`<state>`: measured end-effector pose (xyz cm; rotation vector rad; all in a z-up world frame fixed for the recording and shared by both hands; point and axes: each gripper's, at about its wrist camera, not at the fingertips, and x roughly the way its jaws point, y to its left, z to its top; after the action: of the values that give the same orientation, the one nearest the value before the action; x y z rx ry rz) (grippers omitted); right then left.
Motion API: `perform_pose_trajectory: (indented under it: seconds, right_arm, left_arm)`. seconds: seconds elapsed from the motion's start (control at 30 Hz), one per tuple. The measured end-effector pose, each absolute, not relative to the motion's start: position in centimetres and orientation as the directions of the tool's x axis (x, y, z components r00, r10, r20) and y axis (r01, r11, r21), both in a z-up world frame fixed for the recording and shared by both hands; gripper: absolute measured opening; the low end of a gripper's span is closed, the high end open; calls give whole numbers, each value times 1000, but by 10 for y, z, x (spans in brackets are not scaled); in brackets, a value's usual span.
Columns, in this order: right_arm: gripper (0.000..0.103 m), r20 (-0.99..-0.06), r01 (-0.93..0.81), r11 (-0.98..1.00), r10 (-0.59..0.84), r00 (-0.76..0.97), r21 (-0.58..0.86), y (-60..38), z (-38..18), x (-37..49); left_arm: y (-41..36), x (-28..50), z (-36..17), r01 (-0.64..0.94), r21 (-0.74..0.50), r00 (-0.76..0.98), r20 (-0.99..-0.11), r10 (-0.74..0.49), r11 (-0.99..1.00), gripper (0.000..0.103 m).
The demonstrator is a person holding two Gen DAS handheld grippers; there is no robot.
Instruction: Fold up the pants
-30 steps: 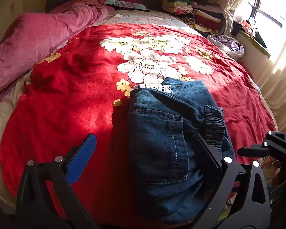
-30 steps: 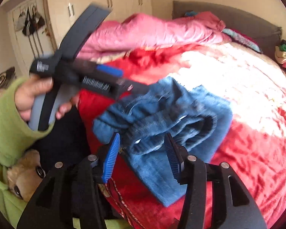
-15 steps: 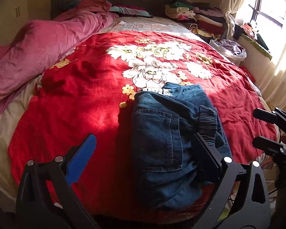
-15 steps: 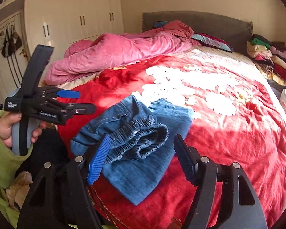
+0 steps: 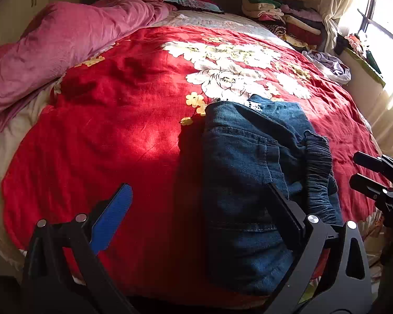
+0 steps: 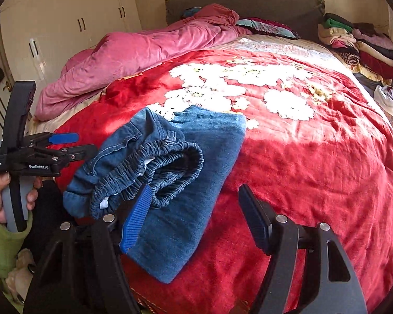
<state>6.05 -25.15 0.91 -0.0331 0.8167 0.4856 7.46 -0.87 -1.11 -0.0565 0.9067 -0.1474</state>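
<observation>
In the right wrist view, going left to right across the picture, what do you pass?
Hand on the left gripper's handle → left gripper → folded jeans → white flowers on the red blanket → stack of folded clothes at the far right.

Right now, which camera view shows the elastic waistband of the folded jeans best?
The right wrist view: there the elastic waistband faces the camera, with both gathered layers and the opening between them visible. In the left wrist view the waistband shows only as a dark, shaded strip along the right edge of the jeans.
</observation>
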Motion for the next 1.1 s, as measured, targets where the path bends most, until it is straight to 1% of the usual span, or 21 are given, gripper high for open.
perform_pose_trajectory:
  seconds: [0.17,0.27,0.4,0.47,0.57,0.67,0.8,0.9,0.93,0.97,1.0,1.03,1.1]
  right_arm:
    - [68,-731,-378,906,388,562,191,-255,-4,71]
    - [68,-730,-381,894,422,537,237,-256,-9,76]
    - [68,-738,-365,895,425,525,256,-252,-17,83]
    - [68,-733,-354,886,451,509,299,-254,-22,89]
    - [68,-734,-343,867,492,468,363,-255,-32,98]
    - [67,-711,-332,830,556,431,447,-258,-39,105]
    - [67,-702,-347,816,576,419,462,-253,-42,111]
    - [67,-696,-353,810,585,416,469,-250,-44,116]
    - [67,-693,-356,807,588,417,471,-249,-45,117]
    - [63,-690,-360,805,592,417,472,-248,-45,118]
    - [56,-684,-371,799,599,417,474,-247,-44,118]
    - [47,-675,-386,786,615,408,482,-244,-43,117]
    - [31,-665,-406,778,624,410,480,-240,-40,114]
  left_arm:
    - [-8,78,-21,100,-161,592,-783,-189,982,93]
    - [-8,82,-27,102,-194,580,-786,-217,976,93]
    - [-9,88,-35,107,-229,563,-788,-249,968,93]
    - [-11,91,-38,120,-244,553,-789,-269,962,93]
    - [-18,95,-40,144,-242,543,-791,-280,960,93]
    - [-26,100,-43,173,-237,525,-799,-293,956,93]
    - [-38,106,-47,206,-202,517,-808,-281,958,93]
    - [-36,111,-49,210,-224,510,-805,-303,952,89]
    - [-35,113,-49,210,-239,510,-800,-315,948,85]
    - [-34,114,-49,211,-252,512,-795,-326,944,83]
    - [-34,114,-48,211,-269,516,-786,-341,940,77]
    - [-34,114,-47,209,-289,519,-777,-357,934,68]
    - [-37,112,-45,209,-315,522,-765,-378,926,59]
